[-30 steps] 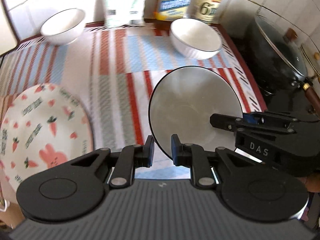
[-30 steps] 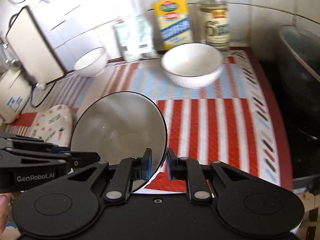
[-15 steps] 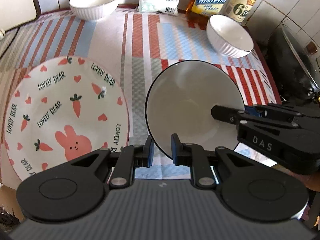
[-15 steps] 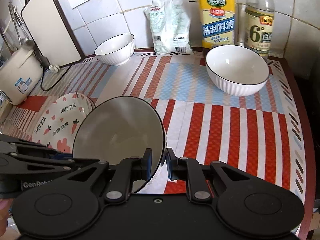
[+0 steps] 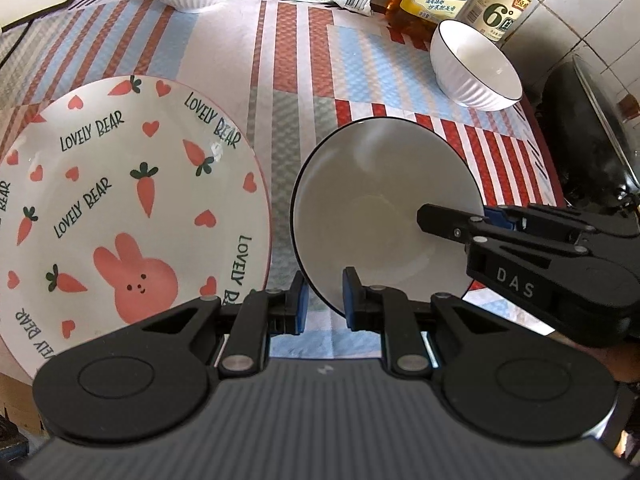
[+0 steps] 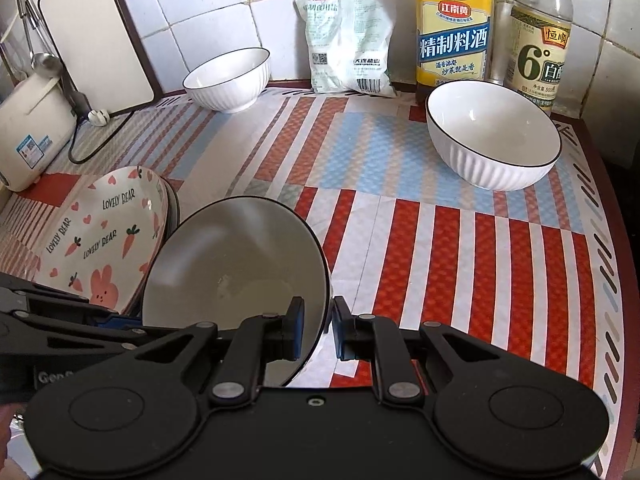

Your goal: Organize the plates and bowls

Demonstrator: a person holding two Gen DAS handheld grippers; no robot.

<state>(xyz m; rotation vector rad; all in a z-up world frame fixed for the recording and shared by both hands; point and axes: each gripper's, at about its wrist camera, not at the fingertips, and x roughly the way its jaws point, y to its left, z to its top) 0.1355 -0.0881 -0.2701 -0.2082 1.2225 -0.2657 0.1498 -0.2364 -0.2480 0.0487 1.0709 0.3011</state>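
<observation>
Both grippers hold one white black-rimmed bowl by its rim, tilted, above the striped mat. My left gripper is shut on its near-left rim. My right gripper is shut on its right rim, and the bowl also shows in the right wrist view. A carrot-and-rabbit plate lies just left of the bowl, on top of a stack of plates. A white ribbed bowl stands at the back right. Another white ribbed bowl stands at the back left.
Two bottles and a white bag stand against the tiled wall. A cutting board and a white appliance with a cord are at the left. A dark pot sits right of the mat.
Both grippers have carried the bowl down and toward the left, closer to the carrot plate. The views have steadied and the plate now fills more of the left wrist view.
</observation>
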